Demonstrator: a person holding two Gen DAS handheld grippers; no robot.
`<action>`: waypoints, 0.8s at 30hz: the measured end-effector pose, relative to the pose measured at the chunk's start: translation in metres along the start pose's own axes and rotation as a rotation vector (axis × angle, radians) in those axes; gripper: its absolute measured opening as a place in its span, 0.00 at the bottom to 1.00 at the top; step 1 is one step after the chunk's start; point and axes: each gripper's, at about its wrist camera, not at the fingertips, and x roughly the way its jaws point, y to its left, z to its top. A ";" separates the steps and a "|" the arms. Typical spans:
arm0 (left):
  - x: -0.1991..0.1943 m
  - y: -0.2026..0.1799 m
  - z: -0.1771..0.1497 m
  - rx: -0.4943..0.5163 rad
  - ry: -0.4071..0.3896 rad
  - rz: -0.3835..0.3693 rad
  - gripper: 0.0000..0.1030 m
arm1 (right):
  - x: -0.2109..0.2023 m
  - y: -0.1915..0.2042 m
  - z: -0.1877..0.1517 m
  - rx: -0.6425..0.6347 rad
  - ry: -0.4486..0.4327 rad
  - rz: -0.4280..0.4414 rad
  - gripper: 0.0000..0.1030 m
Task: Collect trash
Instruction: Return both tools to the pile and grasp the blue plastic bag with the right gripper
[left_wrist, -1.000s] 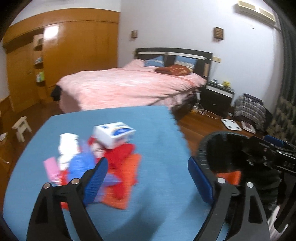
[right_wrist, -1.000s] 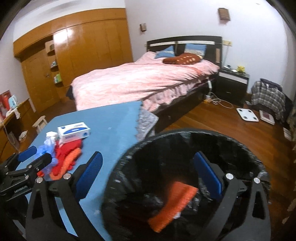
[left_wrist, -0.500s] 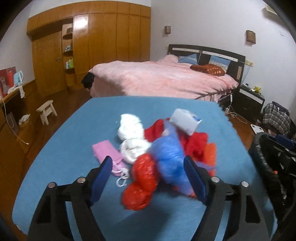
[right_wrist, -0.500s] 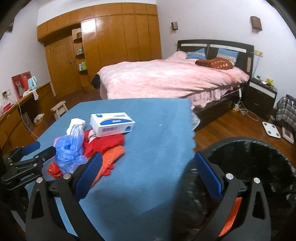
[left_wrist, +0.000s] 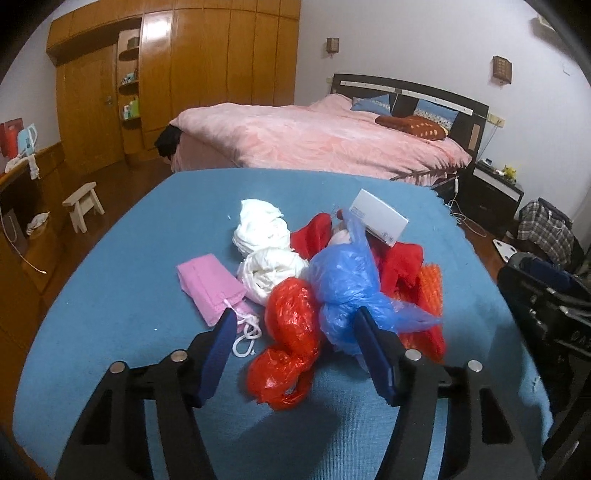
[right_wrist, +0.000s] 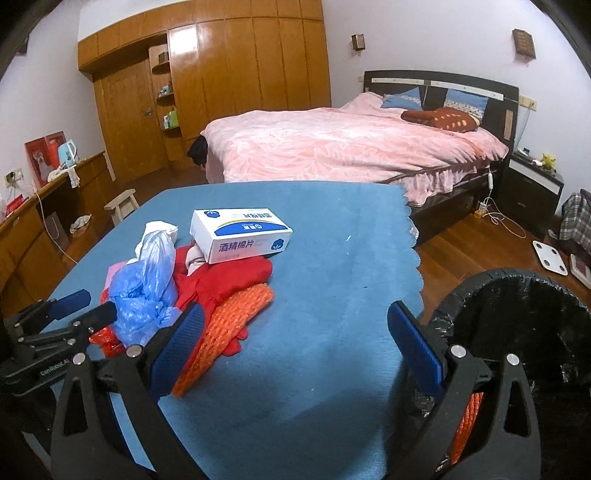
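A heap of trash lies on the blue table (left_wrist: 129, 236): a red plastic bag (left_wrist: 291, 332), a blue plastic bag (left_wrist: 347, 280), white bags (left_wrist: 262, 229), a pink packet (left_wrist: 210, 284), red cloth (right_wrist: 225, 284), orange netting (right_wrist: 232, 317) and a white box (right_wrist: 240, 236). My left gripper (left_wrist: 295, 354) is open, its jaws either side of the red bag's near end. My right gripper (right_wrist: 295, 350) is open and empty over the table's right part, beside the black-lined bin (right_wrist: 535, 332), which holds orange netting (right_wrist: 469, 424).
A pink bed (right_wrist: 351, 147) stands beyond the table, with a dark nightstand (right_wrist: 532, 188) to its right. Wooden wardrobes (right_wrist: 221, 92) line the far wall. A small stool (left_wrist: 83, 203) and a sideboard (left_wrist: 22, 206) stand at the left. A white scale (right_wrist: 550, 254) lies on the floor.
Both grippers have swung left from the bin toward the trash heap. My left gripper has come close over the red bag. The bin has slid to the right edge of the right wrist view.
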 end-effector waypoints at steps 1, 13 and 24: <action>-0.002 0.001 -0.001 -0.006 -0.003 0.002 0.63 | 0.001 0.001 0.000 -0.004 0.000 0.003 0.94; -0.014 0.046 -0.002 -0.049 -0.040 0.133 0.63 | 0.015 0.060 0.009 -0.077 -0.002 0.132 0.93; -0.016 0.075 -0.006 -0.097 -0.051 0.175 0.63 | 0.040 0.109 0.008 -0.135 0.041 0.179 0.88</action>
